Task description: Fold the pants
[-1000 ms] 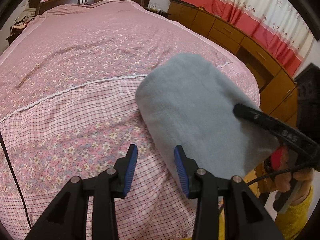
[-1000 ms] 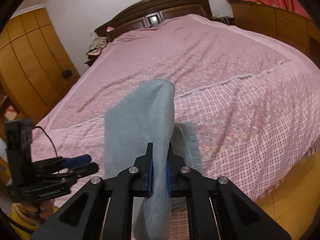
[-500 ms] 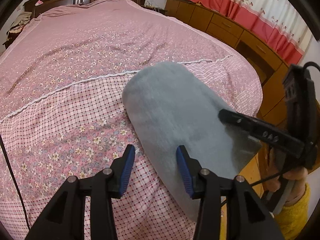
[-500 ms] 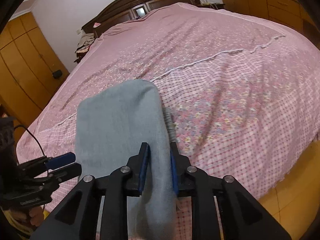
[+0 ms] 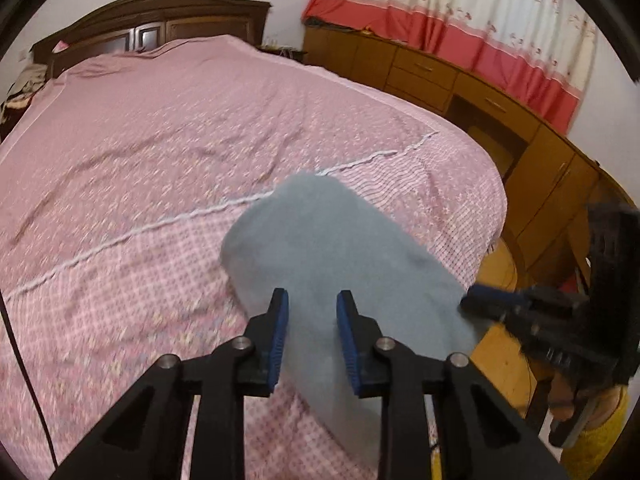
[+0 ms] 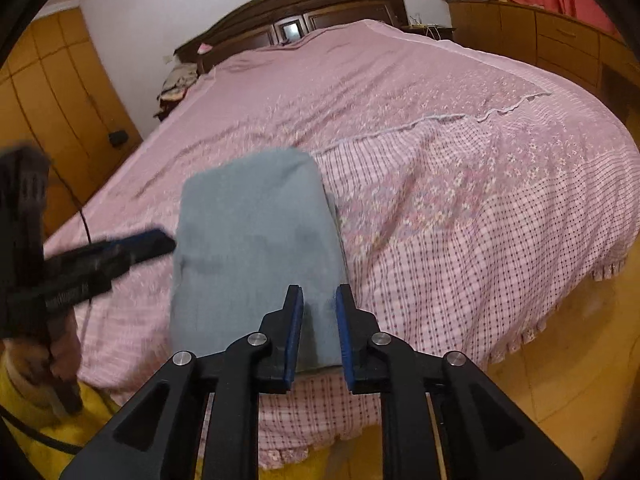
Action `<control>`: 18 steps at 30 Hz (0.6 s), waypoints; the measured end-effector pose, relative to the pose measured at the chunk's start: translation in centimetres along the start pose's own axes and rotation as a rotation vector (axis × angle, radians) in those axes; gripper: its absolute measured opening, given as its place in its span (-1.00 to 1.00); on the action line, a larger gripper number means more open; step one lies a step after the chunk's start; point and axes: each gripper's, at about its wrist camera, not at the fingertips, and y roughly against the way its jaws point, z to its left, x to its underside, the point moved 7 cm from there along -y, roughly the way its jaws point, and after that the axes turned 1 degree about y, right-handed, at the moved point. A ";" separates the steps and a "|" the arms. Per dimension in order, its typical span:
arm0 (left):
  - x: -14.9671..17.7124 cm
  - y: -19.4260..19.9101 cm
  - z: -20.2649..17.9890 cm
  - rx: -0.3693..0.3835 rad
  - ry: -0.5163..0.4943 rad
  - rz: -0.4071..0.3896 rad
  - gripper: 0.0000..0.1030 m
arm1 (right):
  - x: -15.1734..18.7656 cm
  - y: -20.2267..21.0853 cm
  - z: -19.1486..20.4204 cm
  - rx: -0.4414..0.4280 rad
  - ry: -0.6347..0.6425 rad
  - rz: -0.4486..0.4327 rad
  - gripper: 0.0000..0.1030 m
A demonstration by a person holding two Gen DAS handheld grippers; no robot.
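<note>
The grey-blue pants (image 5: 328, 248) lie as a folded slab near the foot of the pink bed (image 5: 160, 140), their near end over the bed's edge. My left gripper (image 5: 312, 332) straddles the near left part; its jaws are closing with cloth between them, the pads not clamped. From the right wrist view the pants (image 6: 256, 232) run away from me, and my right gripper (image 6: 319, 328) is shut on their near right edge, cloth filling the narrow gap. The left gripper (image 6: 160, 242) touches the pants' left edge there. The right gripper (image 5: 472, 302) shows blurred at the right corner.
The pink floral bedspread (image 6: 440, 160) runs back to a dark wooden headboard (image 5: 152, 20). Wooden cabinets (image 5: 540, 168) line the right side below red and white curtains. A wardrobe (image 6: 60, 80) stands on the left. Wooden floor (image 6: 580, 360) lies beside the bed. A yellow sleeve (image 5: 592, 440) shows.
The pants came down from hanging in the right gripper to lying flatter on the bed. The left gripper moved right over their edge and its jaws narrowed. The right jaws stand slightly wider.
</note>
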 end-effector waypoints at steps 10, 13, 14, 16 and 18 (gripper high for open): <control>0.0 -4.9 2.1 -0.032 0.051 0.061 -0.50 | 2.4 -3.6 -1.7 0.017 -0.063 0.088 -0.64; 0.2 -4.1 1.7 -0.066 0.015 0.055 -0.48 | 2.2 -2.9 -1.7 0.018 -0.055 0.082 -0.64; 0.3 -3.6 1.7 -0.074 0.017 0.055 -0.43 | 1.9 -2.5 -1.7 0.013 -0.056 0.075 -0.64; 0.6 -2.5 2.0 -0.079 0.050 0.053 -0.31 | 1.3 -1.7 -1.9 0.010 -0.062 0.056 -0.58; 1.1 -1.7 2.5 -0.078 0.094 0.057 -0.21 | 0.6 -0.7 -2.1 0.011 -0.072 0.025 -0.34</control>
